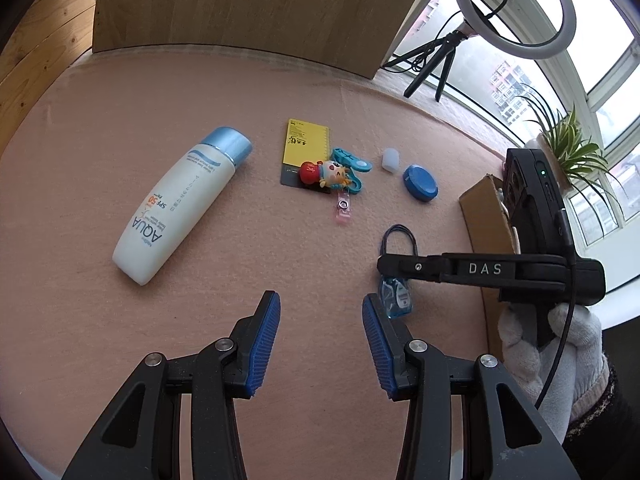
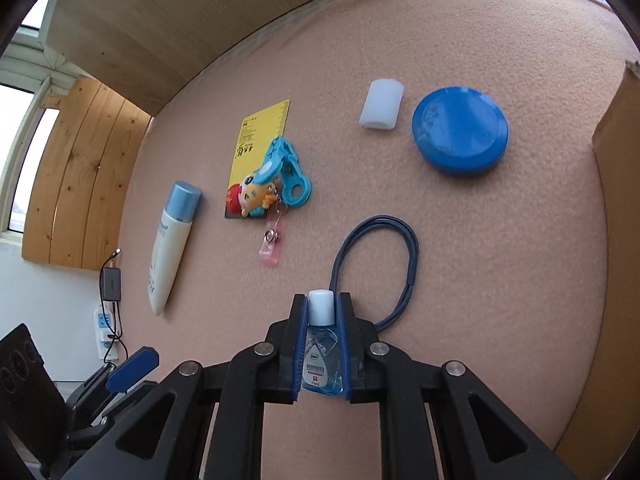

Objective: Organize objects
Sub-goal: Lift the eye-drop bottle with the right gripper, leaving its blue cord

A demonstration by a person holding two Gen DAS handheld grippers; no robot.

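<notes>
Now right gripper (image 2: 320,344) pinches the small blue bottle (image 2: 321,354), long axis along its fingers, cap forward; cardboard box (image 2: 616,160) lies right. Left gripper (image 1: 320,344) spread, empty.

A pink felt-like surface (image 2: 500,260) carries everything. On it lie a white lotion bottle (image 1: 176,204) with a blue cap, a yellow card (image 1: 305,148) with a toy keychain (image 1: 326,174) partly on top, a small white cap (image 2: 380,106), a round blue tin (image 2: 460,132), a dark blue cord loop (image 2: 400,236), a small blue sanitizer bottle (image 2: 322,356) and a cardboard box (image 1: 486,216) at the edge.
</notes>
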